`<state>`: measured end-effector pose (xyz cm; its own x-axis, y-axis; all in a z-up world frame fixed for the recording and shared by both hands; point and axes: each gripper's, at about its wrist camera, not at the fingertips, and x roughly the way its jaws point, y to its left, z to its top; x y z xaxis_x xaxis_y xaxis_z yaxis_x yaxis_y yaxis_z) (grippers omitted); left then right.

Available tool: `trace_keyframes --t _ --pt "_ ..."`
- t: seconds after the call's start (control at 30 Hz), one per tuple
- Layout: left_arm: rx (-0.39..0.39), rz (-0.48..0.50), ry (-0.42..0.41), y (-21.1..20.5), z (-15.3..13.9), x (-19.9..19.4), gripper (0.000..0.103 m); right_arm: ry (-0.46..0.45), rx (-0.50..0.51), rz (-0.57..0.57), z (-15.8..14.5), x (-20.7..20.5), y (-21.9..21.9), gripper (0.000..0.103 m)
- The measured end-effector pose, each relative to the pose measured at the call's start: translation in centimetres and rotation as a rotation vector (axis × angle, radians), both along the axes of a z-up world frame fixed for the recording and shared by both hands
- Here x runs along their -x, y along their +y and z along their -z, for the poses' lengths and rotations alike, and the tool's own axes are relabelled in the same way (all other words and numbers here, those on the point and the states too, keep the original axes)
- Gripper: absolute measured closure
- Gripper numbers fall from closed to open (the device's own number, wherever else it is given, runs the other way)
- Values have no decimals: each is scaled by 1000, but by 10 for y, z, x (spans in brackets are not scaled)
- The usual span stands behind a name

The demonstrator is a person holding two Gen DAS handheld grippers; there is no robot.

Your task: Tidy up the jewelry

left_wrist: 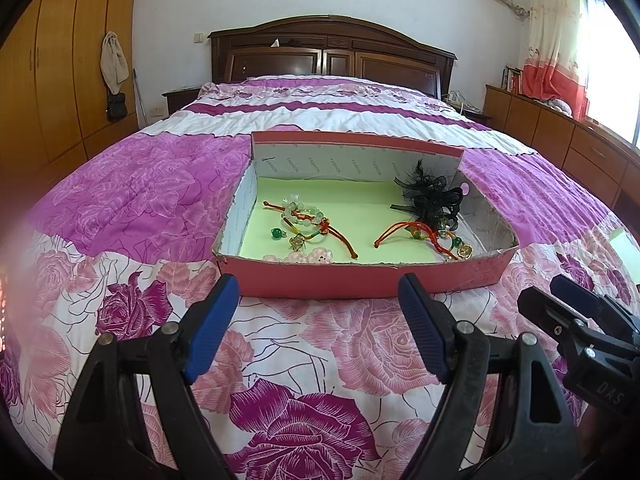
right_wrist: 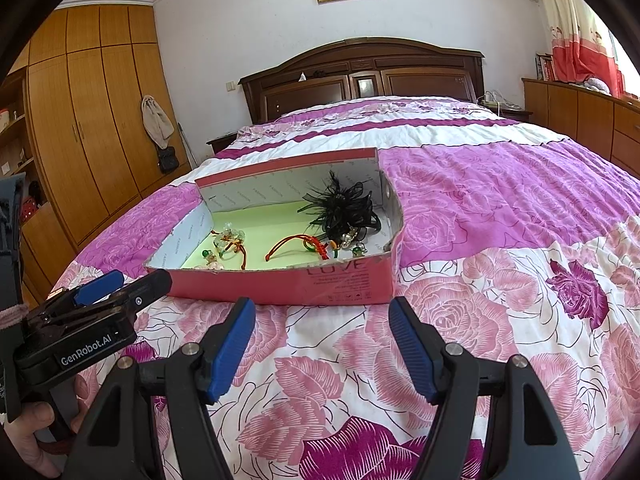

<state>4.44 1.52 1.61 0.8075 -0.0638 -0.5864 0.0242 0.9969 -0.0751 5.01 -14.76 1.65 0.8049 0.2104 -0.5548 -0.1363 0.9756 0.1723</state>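
Observation:
A shallow pink cardboard box (left_wrist: 320, 278) with a pale green floor lies on the bed; it also shows in the right wrist view (right_wrist: 320, 282). Inside at the left lie a pale bead bracelet with red cord (left_wrist: 304, 218), a green bead (left_wrist: 276, 234) and clear pink beads (left_wrist: 308, 257). At the right lie a black feather hairpiece (left_wrist: 430, 194) and a red-cord bracelet with green beads (left_wrist: 424, 236). My left gripper (left_wrist: 318, 292) is open and empty, just in front of the box. My right gripper (right_wrist: 322, 316) is open and empty, in front of the box's right half.
The floral pink and purple bedspread (left_wrist: 320, 360) covers the bed. A dark wooden headboard (left_wrist: 332, 52) stands at the back, wooden wardrobes (right_wrist: 88, 120) on the left, a low cabinet (left_wrist: 560, 136) and curtained window on the right.

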Motion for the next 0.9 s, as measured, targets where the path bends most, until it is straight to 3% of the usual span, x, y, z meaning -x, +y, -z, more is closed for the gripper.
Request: trace_keyframes --t 0.9 --pt "-2 0 5 2 1 -1 28 3 0 0 0 0 0 31"
